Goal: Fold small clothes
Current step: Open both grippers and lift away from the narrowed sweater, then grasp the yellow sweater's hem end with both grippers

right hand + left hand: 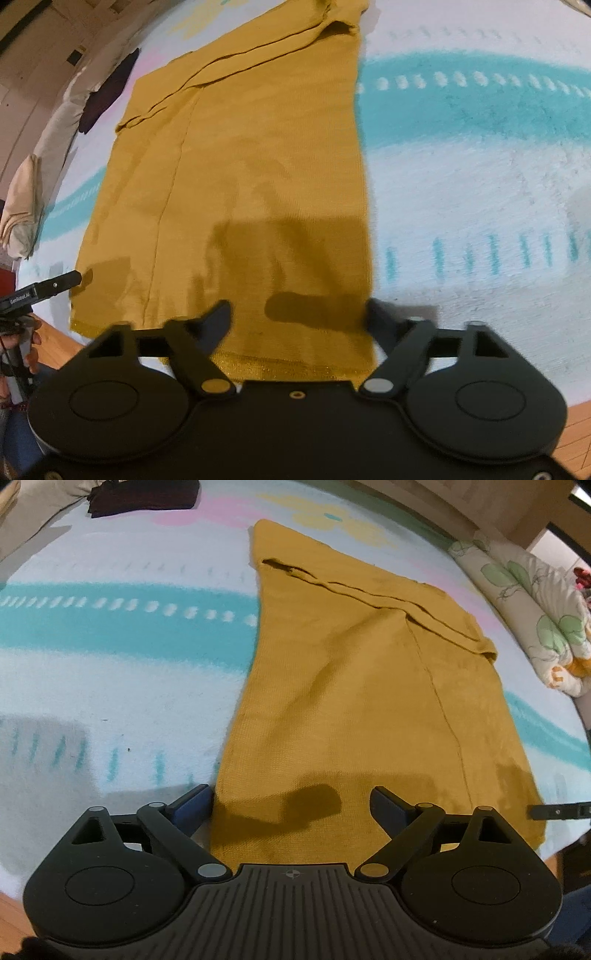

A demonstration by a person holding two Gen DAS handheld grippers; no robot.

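A mustard-yellow knit garment (343, 686) lies flat on the blanket, with one side folded over along a long seam. My left gripper (291, 806) is open above its near hem, the left finger just off the garment's left edge. In the right wrist view the same garment (251, 155) stretches away from me. My right gripper (299, 321) stands open over the near hem at the garment's right corner, with nothing pinched between its fingers. Each gripper shows at the edge of the other's view: the right one's finger (554, 810), the left one's finger (51, 286).
The garment rests on a pale blanket (110, 686) with teal stripes and pastel flowers. A dark folded garment (144, 496) lies at the far left. A flowered quilt (535, 609) lines the right side, beige bedding (26, 206) the other. Wooden floor (576, 432) shows below the bed edge.
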